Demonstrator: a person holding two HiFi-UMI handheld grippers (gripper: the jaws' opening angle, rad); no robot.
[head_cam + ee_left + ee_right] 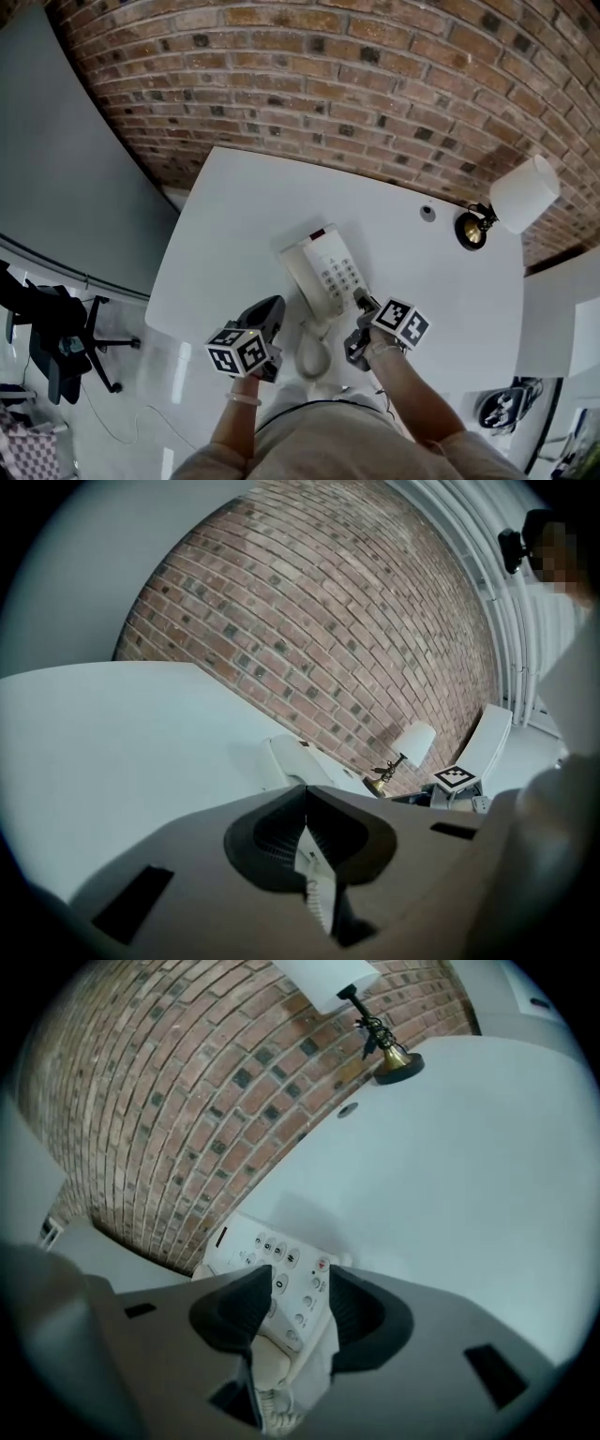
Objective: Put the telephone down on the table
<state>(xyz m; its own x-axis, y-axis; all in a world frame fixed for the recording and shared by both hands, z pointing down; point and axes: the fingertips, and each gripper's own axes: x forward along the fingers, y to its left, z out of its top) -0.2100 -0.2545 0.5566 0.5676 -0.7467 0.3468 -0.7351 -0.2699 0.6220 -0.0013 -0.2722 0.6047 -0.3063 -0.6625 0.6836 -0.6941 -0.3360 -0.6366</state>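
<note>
A white telephone base [323,272] with a keypad lies flat in the middle of the white table [244,202]. Its handset [313,356] rests on the table just in front of it, near the front edge, joined by a coiled cord [275,1417]. My right gripper [360,304] hovers at the base's near right corner. Its jaws stand partly open, and in the right gripper view the keypad [281,1283] shows between them with no pad visibly pressing on it. My left gripper [270,314] is shut and empty, left of the handset, pointing towards the base [291,761].
A desk lamp [521,195] with a white shade and brass foot stands at the table's far right corner, with a cable grommet [427,213] beside it. A brick wall runs behind the table. An office chair [56,337] stands on the floor to the left.
</note>
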